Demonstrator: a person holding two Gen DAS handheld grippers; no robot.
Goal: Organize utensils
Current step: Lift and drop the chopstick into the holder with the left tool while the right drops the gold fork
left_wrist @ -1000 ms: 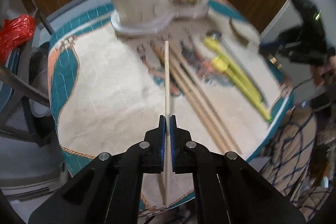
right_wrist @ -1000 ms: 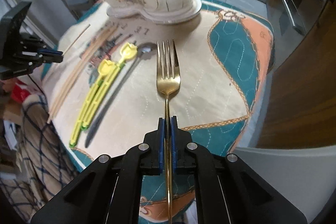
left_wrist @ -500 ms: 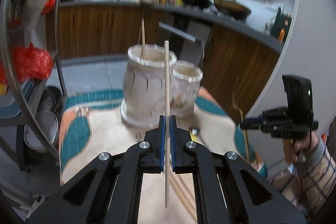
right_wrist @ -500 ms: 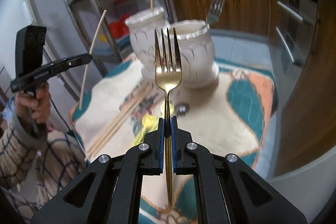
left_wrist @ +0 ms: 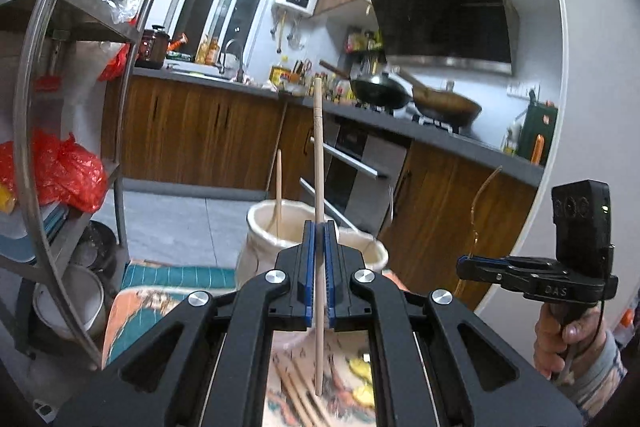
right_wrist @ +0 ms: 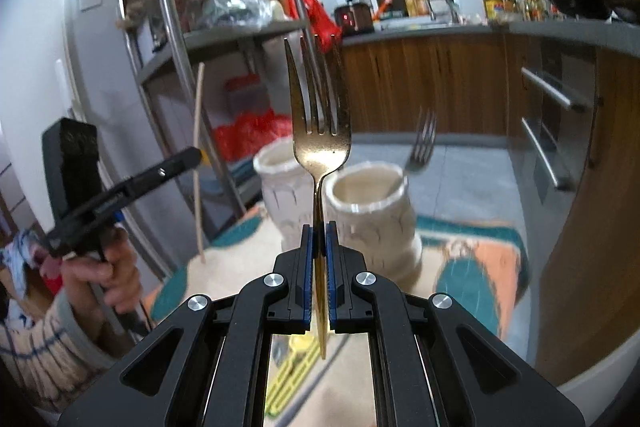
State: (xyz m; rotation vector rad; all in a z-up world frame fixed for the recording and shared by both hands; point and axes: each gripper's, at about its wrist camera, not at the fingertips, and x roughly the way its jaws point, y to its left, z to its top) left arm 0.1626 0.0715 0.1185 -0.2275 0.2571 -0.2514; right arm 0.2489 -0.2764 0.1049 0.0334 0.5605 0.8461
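My left gripper (left_wrist: 319, 227) is shut on a wooden chopstick (left_wrist: 318, 147) that stands nearly upright above the table. Behind it is a cream double ceramic holder (left_wrist: 260, 223); one chopstick (left_wrist: 279, 179) leans in its left cup. My right gripper (right_wrist: 319, 227) is shut on a gold fork (right_wrist: 318, 123), tines up, in front of the same holder (right_wrist: 372, 223), whose right cup has a silver fork (right_wrist: 424, 143) in it. The right gripper (left_wrist: 464, 261) with the gold fork (left_wrist: 480, 199) appears at the right of the left wrist view. The left gripper (right_wrist: 196, 155) and its chopstick (right_wrist: 197, 163) show at the left of the right wrist view.
Several chopsticks (left_wrist: 296, 395) and yellow utensils (right_wrist: 292, 375) lie on the patterned tablecloth (right_wrist: 476, 267) below the grippers. A metal shelf rack (left_wrist: 60, 131) with red bags stands at the left. Wooden cabinets, an oven and a counter with pans lie behind the table.
Both grippers have risen and tilted up from looking down at the table to facing the holder and kitchen. The chopstick and the gold fork came up with them, still gripped.
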